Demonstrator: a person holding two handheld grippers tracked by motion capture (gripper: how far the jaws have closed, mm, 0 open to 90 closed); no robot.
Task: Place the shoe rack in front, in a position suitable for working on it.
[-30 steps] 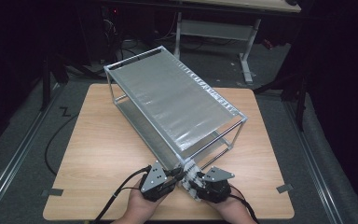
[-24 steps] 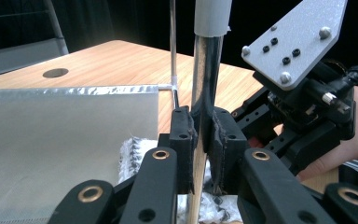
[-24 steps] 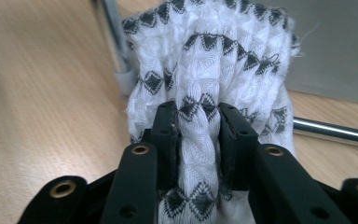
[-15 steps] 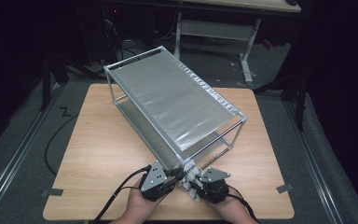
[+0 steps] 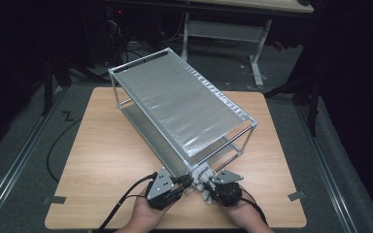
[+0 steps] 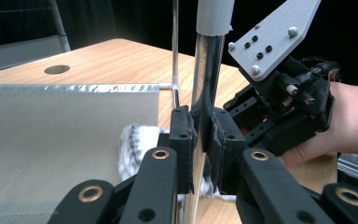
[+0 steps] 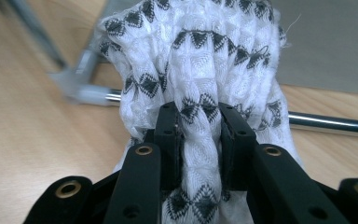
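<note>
The left claw (image 6: 200, 135) is clenched on the shiny upright post (image 6: 206, 84) at the near corner of the metal rack (image 5: 179, 102). It looks like it is there to hold the rack steady. The right claw (image 7: 200, 135) has just been closing, and now it pinches a bunched white cloth (image 7: 196, 60) with little black diamonds between its pads. The cloth sits right at that same corner, down by the low rail (image 7: 326, 122), touching the frame. From above you can see the cloth (image 5: 203, 175) between the two claws, near the front edge of the table (image 5: 107, 160).

I think the job is rubbing the rack clean with the cloth. To do it well, the right claw should keep a firm pinch so the cloth does not slip out, and press the soft puffy part on the metal, not the hard black pads. The left claw should hold tight so the rack does not slide.

The two claws are very close together, so the right one could bump the left one or the post. The table's front edge is just behind the hands, so there is little room to pull back. There is open wood to the left and right, and more room along the rail to slide the cloth away from the corner.
</note>
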